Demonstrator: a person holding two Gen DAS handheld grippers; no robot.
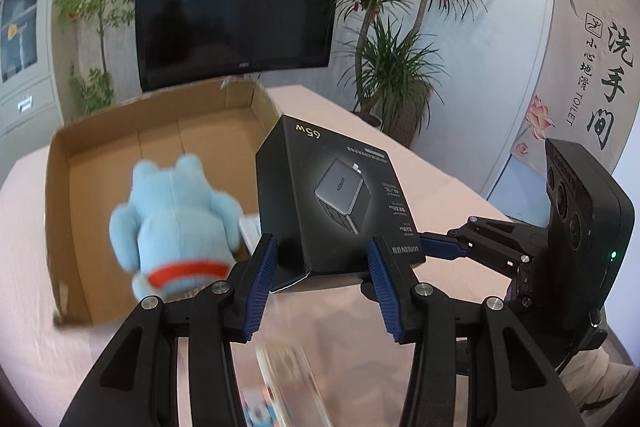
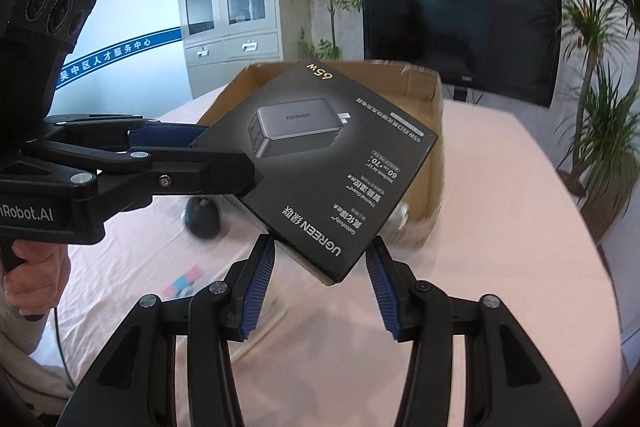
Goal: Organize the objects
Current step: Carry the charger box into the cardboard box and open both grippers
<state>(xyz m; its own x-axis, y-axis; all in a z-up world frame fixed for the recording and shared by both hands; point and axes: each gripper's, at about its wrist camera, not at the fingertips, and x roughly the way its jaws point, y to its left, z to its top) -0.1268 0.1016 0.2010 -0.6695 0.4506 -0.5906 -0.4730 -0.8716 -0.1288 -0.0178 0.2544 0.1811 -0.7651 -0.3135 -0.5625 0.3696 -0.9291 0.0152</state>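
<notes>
Nearest the left wrist camera: left gripper [image 1: 322,251], its blue pads clamped on the lower corners of the black UGREEN charger box [image 1: 328,195], which is lifted off the table.
Left grip, seen from the right wrist view: left gripper [image 2: 208,155] reaches in from the left and pinches the box's left edge; the box [image 2: 328,163] hangs tilted, one corner pointing down toward the camera.
Right gripper: right gripper [image 2: 320,267] is spread wide and carries nothing; the box's low corner sits between its pads, and whether it touches them I cannot tell.
Key relation: cardboard box [image 1: 160,131] lies far and to the left of the held charger box in the left view, its open top facing up; in the right view it [image 2: 432,115] stands directly behind the charger box. My judgement: the left hand, being the holder, needs only carry forward and leftward over the near wall, then lower.
Inside the carton: light-blue plush toy [image 1: 176,223] with a red collar, at the near right part of the floor; free cardboard shows to its far left.
Risk, as I judge it: setting down on the plush.
On the pink tabletop [image 2: 500,267]: dark rounded object [image 2: 202,219], blurred, near the carton's left corner.
Far wall: television [image 1: 236,23], potted plants.
</notes>
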